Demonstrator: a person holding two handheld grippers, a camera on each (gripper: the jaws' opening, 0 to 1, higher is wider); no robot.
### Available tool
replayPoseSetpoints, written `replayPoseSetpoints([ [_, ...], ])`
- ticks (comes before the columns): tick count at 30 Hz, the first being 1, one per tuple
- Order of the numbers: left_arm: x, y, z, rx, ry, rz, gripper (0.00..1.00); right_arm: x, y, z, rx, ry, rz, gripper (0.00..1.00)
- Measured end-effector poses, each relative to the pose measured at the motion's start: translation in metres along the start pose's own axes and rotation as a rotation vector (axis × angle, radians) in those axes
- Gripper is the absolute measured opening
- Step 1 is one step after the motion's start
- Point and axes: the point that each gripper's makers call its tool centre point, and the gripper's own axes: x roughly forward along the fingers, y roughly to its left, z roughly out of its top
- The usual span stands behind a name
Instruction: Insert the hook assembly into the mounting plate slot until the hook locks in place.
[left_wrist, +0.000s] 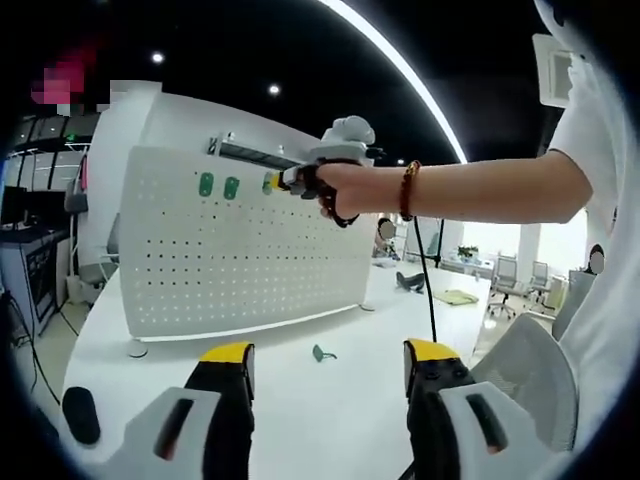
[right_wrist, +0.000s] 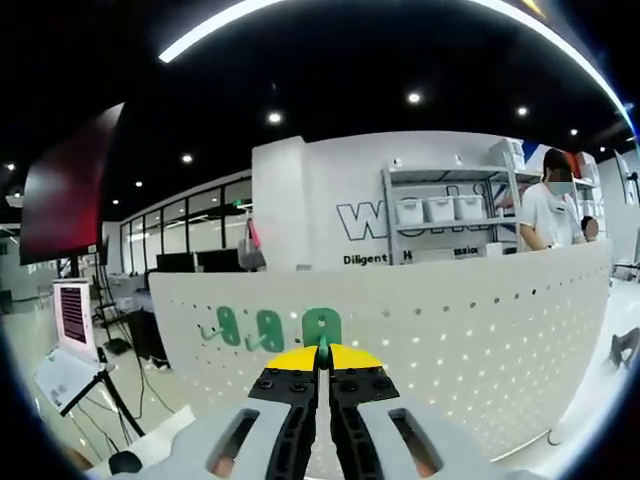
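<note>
Left gripper (left_wrist: 328, 362): yellow-tipped jaws rise from the bottom of the left gripper view, spread wide apart with nothing between them, over a white table (left_wrist: 300, 400).

Loose hook (left_wrist: 322, 353): small, green, lying on the table beyond the jaws and in front of the board, apart from everything else.

Dark oval object (left_wrist: 81, 415): on the table near its left edge (what it is cannot be told).

Right gripper (left_wrist: 287, 181): seen in the left gripper view held up in a person's hand (left_wrist: 340, 190), a bead bracelet (left_wrist: 408, 190) on the wrist; its yellow tip meets the upper part of the board.

Right gripper, own view (right_wrist: 323, 362): jaws pressed together on a green hook (right_wrist: 322, 327), whose thin stem stands between the yellow tips while its flat green plate lies against the board face.

Pegboard (left_wrist: 240, 250): white, perforated, standing upright on the table on small feet; this is the mounting plate. In the right gripper view (right_wrist: 450, 340) it spans the lower half of the scene.

Mounted hooks: two more green hooks, one (right_wrist: 268, 329) just left of the held one and another (right_wrist: 227, 325) farther left, all in one row near the board's top edge.

Shelving (right_wrist: 440, 215): behind the board, carrying white bins.

Person (right_wrist: 552, 215): in white, standing behind the board at the right.

Office chairs (left_wrist: 507, 280): far across the room.
</note>
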Motion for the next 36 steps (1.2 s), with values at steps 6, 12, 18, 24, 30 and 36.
replayPoseSetpoints([
  [6, 0.0, 0.005, -0.002, -0.003, 0.006, 0.006, 0.62, 0.009, -0.002, 0.001, 0.003, 0.002, -0.009, 0.01],
  [12, 0.0, 0.009, -0.004, -0.013, 0.01, 0.014, 0.62, 0.014, -0.001, 0.001, 0.004, 0.002, -0.01, 0.01],
  [18, 0.002, 0.011, -0.004, -0.013, 0.012, 0.015, 0.62, 0.021, 0.0, -0.004, 0.018, 0.009, -0.009, 0.01],
  [24, 0.001, 0.016, -0.005, -0.01, 0.021, 0.019, 0.62, 0.026, 0.0, -0.004, 0.022, 0.01, -0.016, 0.01],
  [30, 0.001, 0.019, -0.006, -0.014, 0.022, 0.025, 0.62, 0.03, -0.002, -0.008, 0.01, 0.021, -0.025, 0.01],
  [36, 0.001, 0.022, -0.008, -0.009, 0.031, 0.028, 0.62, 0.036, -0.002, -0.011, 0.004, 0.029, -0.036, 0.01],
])
